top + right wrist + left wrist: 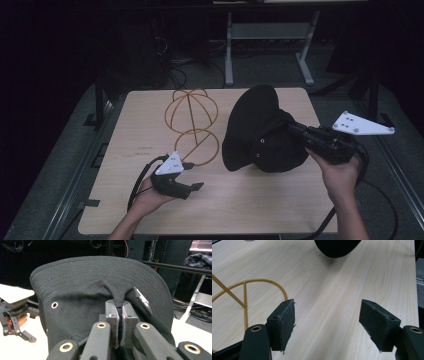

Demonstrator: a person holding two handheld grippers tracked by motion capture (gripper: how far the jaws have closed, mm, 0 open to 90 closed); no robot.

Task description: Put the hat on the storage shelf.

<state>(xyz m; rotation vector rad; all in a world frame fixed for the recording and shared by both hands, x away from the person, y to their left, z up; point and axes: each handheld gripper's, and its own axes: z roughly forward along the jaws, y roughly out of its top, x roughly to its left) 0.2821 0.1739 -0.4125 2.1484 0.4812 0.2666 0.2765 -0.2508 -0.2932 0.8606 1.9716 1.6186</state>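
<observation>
Holding the black hat (pixel 262 132) up off the table (pixel 250 200) with the right gripper (pixel 292 126); its jaws are pinched fully together on a fold of crown fabric, clear in the right gripper view, where the cloth bunches between the pads (pixel 119 322). We are reading this as the carry step: hat lifted and tilted on its side, brim (pixel 100 265) pointing up and away, hanging over the right half of the table just beside the gold wire hat stand (pixel 192 125). The stand is lying toward the table's far left-centre, with its round base ring (pixel 244 295) nearest the left gripper (pixel 192 176). That gripper is hovering low over the wood with jaws spread wide and nothing between them, base ring just off to one side in the left gripper view. We are judging that the hat is meant to go on the wire dome, so the next move is calling for swinging the hat left and turning the crown opening down over the dome. The stand looks light and could skid, so we are thinking the left gripper should be closing on the base ring first to steady it. The grip is on one fold only, so the hat may be swinging on the way over.
</observation>
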